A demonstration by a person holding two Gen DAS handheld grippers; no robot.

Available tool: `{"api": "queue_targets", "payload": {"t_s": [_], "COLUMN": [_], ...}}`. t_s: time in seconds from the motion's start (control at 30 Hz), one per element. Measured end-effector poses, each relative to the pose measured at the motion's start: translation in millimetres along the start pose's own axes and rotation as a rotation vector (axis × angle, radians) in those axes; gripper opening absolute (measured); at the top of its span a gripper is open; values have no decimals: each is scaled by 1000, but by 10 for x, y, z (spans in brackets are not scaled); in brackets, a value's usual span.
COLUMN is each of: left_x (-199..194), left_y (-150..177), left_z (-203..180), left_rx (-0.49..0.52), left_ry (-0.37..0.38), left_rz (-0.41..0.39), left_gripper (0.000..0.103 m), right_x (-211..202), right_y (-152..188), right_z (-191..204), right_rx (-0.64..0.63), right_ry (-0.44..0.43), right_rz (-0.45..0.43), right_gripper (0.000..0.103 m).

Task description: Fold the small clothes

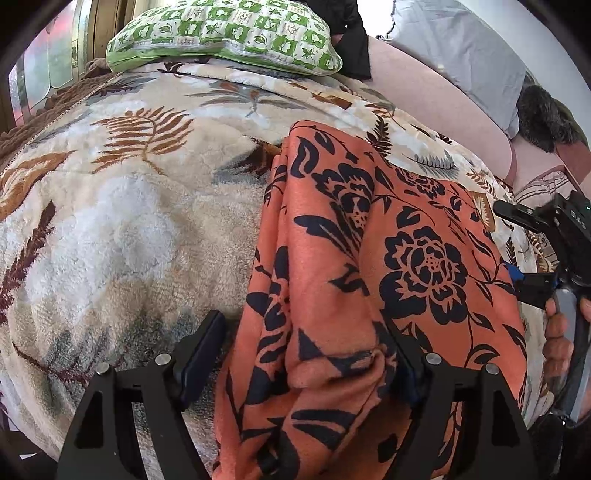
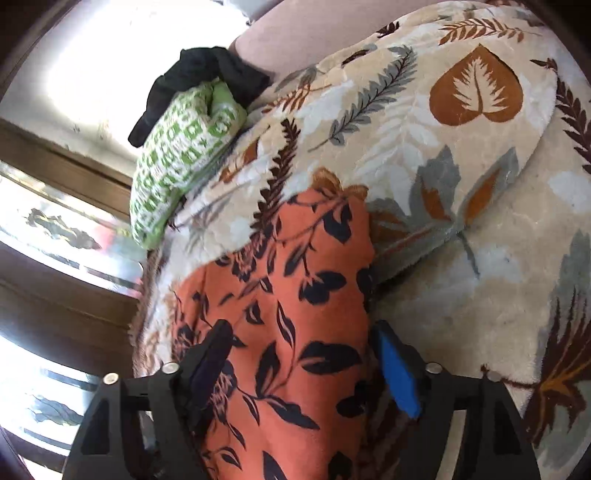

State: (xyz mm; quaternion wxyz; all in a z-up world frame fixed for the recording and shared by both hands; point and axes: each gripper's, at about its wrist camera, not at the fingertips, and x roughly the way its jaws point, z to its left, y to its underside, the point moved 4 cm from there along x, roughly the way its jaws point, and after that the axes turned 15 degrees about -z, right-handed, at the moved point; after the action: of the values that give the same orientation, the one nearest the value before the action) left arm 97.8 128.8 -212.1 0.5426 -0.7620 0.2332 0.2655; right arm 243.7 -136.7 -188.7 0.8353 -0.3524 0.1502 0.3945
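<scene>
An orange garment with a black flower print (image 1: 369,258) lies folded lengthwise on a plush leaf-patterned blanket (image 1: 122,221). My left gripper (image 1: 306,350) is open, its jaws wide apart over the garment's near bunched end, not pinching it. My right gripper (image 2: 299,358) is also open, with the garment (image 2: 295,295) between its spread fingers. The right gripper (image 1: 546,251) and the hand holding it show at the right edge of the left wrist view, beside the garment.
A green and white checked pillow (image 1: 229,33) and a black cloth (image 1: 351,40) lie at the far end of the bed. A grey pillow (image 1: 461,48) and a pink sheet (image 1: 443,107) lie far right. A window frame (image 2: 66,258) is left in the right wrist view.
</scene>
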Motion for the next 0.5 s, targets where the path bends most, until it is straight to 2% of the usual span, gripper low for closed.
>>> {"api": "queue_targets", "payload": {"t_s": [0.03, 0.07, 0.1, 0.13, 0.23, 0.27, 0.3, 0.33, 0.37, 0.4, 0.47, 0.5], "left_x": [2, 4, 6, 4, 6, 8, 6, -2, -11, -23, -79, -134], "left_y": [0, -3, -4, -5, -7, -5, -4, -4, -7, -15, -39, -62], "left_z": [-2, 4, 6, 13, 9, -6, -13, -9, 10, 35, 103, 143], "left_rx": [-1, -1, -1, -1, -7, -1, 5, 2, -13, -37, -104, -150], "left_ry": [1, 3, 5, 6, 0, -3, -3, 2, 15, 30, 56, 67], "left_rz": [0, 1, 1, 0, -2, -3, -6, -9, -12, -16, -30, -45], "left_gripper": [82, 82, 82, 82, 83, 83, 83, 83, 83, 83, 82, 82], "right_x": [99, 192, 315, 339, 92, 113, 189, 216, 127, 4, -339, -526], "right_y": [-53, -60, -22, -11, -14, 2, 32, 73, 75, 63, 40, 63], "right_z": [-62, -98, -148, -111, 338, 326, 239, 126, 82, 100, 240, 311], "right_rx": [25, 39, 45, 20, -231, -260, -242, -188, -142, -151, -247, -264], "right_ry": [10, 35, 48, 67, 100, 121, 154, 183, 174, 175, 227, 207], "right_rz": [7, 49, 115, 127, 16, 17, 57, 105, 83, 38, -82, -124], "right_gripper": [82, 67, 37, 23, 22, 27, 32, 43, 52, 54, 55, 55]}}
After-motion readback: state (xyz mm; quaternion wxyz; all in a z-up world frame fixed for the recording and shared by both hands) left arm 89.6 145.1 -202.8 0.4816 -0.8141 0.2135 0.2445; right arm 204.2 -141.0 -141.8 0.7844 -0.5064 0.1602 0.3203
